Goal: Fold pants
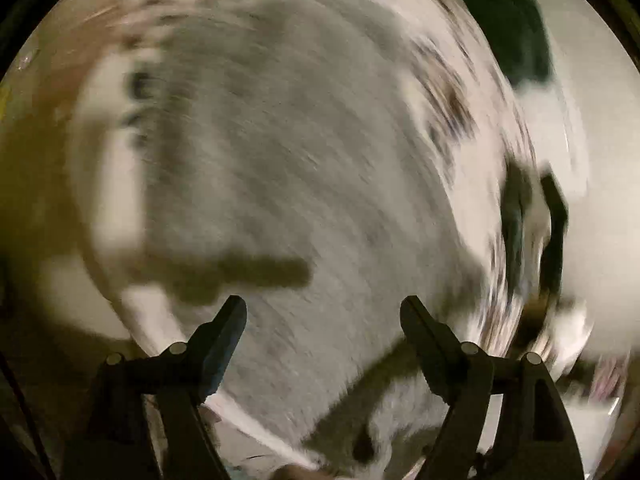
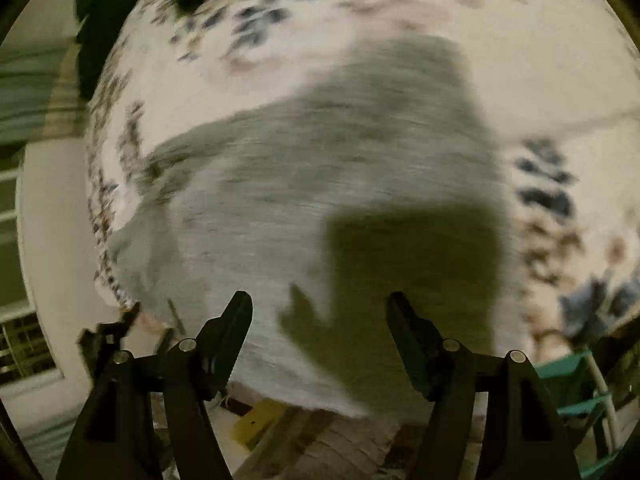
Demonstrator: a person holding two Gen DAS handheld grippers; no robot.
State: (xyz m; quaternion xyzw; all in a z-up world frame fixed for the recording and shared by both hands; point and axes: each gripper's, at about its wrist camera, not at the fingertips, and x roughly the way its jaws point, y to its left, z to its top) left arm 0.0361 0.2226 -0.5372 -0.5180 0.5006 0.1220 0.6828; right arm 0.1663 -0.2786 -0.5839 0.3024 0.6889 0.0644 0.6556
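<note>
Grey pants (image 1: pixel 304 152) lie spread on a white floral-patterned cover (image 1: pixel 472 92); both views are motion-blurred. In the left wrist view my left gripper (image 1: pixel 322 306) is open and empty, hovering above the grey cloth. In the right wrist view the pants (image 2: pixel 280 200) fill the middle, and my right gripper (image 2: pixel 320 302) is open and empty above their near edge. A dark gripper shadow (image 2: pixel 412 280) falls on the cloth. The other gripper (image 2: pixel 108 336) shows blurred at the lower left of the right wrist view.
A dark green object (image 1: pixel 520 40) sits at the far side of the cover and also shows in the right wrist view (image 2: pixel 104 20). A teal rack (image 2: pixel 576 392) stands at the lower right. A yellow item (image 2: pixel 260 420) lies below the surface edge.
</note>
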